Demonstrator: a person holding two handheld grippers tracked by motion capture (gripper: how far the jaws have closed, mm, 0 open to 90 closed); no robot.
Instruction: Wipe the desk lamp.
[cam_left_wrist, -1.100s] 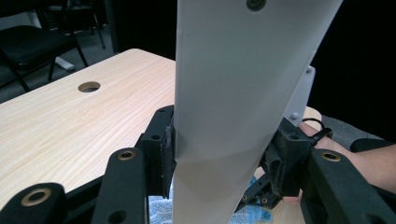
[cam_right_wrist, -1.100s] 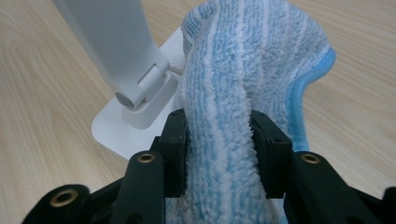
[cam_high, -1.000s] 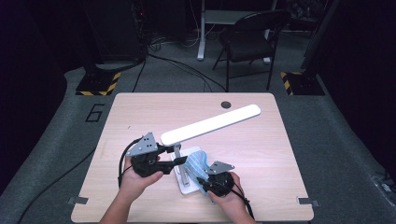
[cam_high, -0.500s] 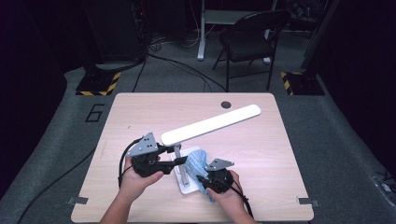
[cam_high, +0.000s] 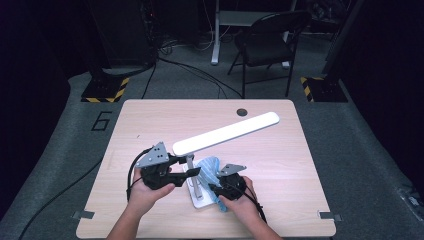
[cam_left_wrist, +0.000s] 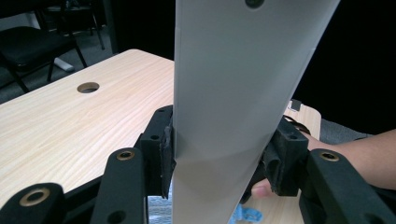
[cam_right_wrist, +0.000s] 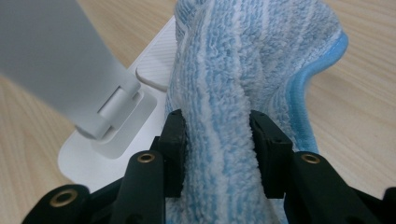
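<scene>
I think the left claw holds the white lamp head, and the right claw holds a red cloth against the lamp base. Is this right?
Not quite: the cloth is blue and white, not red, as the right gripper view shows. The rest stands: the left claw grips the white lamp head, and the right claw holds the cloth against the lamp base.

One lamp (cam_high: 225, 134), one cloth (cam_high: 209, 167), one chair (cam_high: 267, 35).

A large numeral "6" (cam_high: 102, 121) stands on the grey floor mat (cam_high: 60, 150), just left of the worktop (cam_high: 150, 115). Nothing else is legible.
</scene>
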